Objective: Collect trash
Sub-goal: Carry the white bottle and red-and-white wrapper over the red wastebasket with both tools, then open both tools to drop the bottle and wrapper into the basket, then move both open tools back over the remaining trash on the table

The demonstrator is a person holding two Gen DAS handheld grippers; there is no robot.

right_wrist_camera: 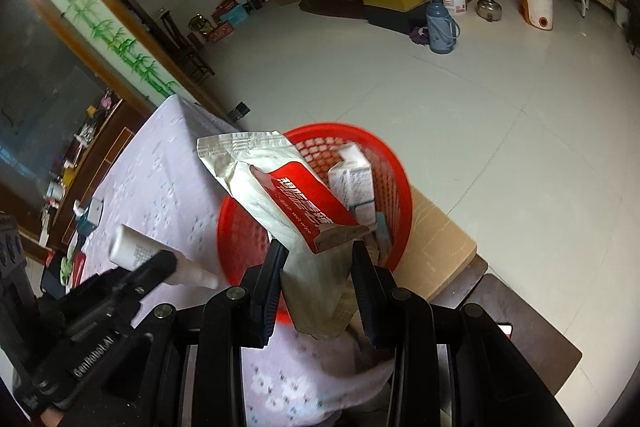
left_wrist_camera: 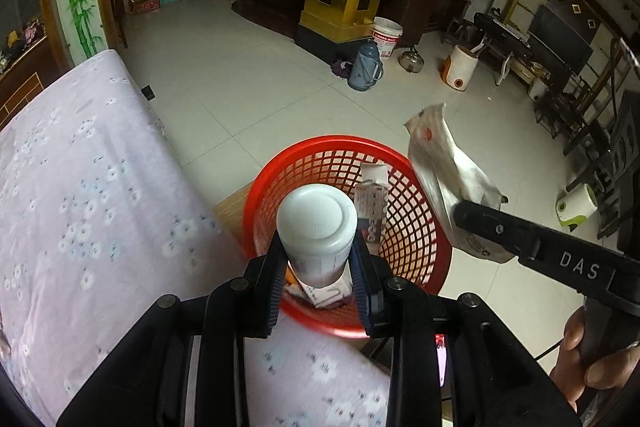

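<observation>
White bottle (left_wrist_camera: 317,227) is clamped by the left gripper (left_wrist_camera: 318,267), jaws narrow and pressing its sides. Its long axis runs along the fingers, base end toward the camera view, hanging right over the red basket (left_wrist_camera: 424,227). Basket already has a carton (left_wrist_camera: 372,203) and other scraps in it.

Right gripper (right_wrist_camera: 318,259) holds the wet-wipe pack (right_wrist_camera: 280,203), jaws pinching its lower end, the pack sticking up and forward over the basket's near rim (right_wrist_camera: 240,227). In the left view the same pack (left_wrist_camera: 448,179) sits at the basket's right edge, partly outside the rim line.

Key relation: basket is directly below and ahead of both tools, just off the edge of the floral tablecloth (left_wrist_camera: 80,187). I'd say the left hand is better centred, so the bottle should drop clean on release. The pack probably needs a nudge inward first, otherwise it may catch the rim and tip to the floor (left_wrist_camera: 260,87).
</observation>
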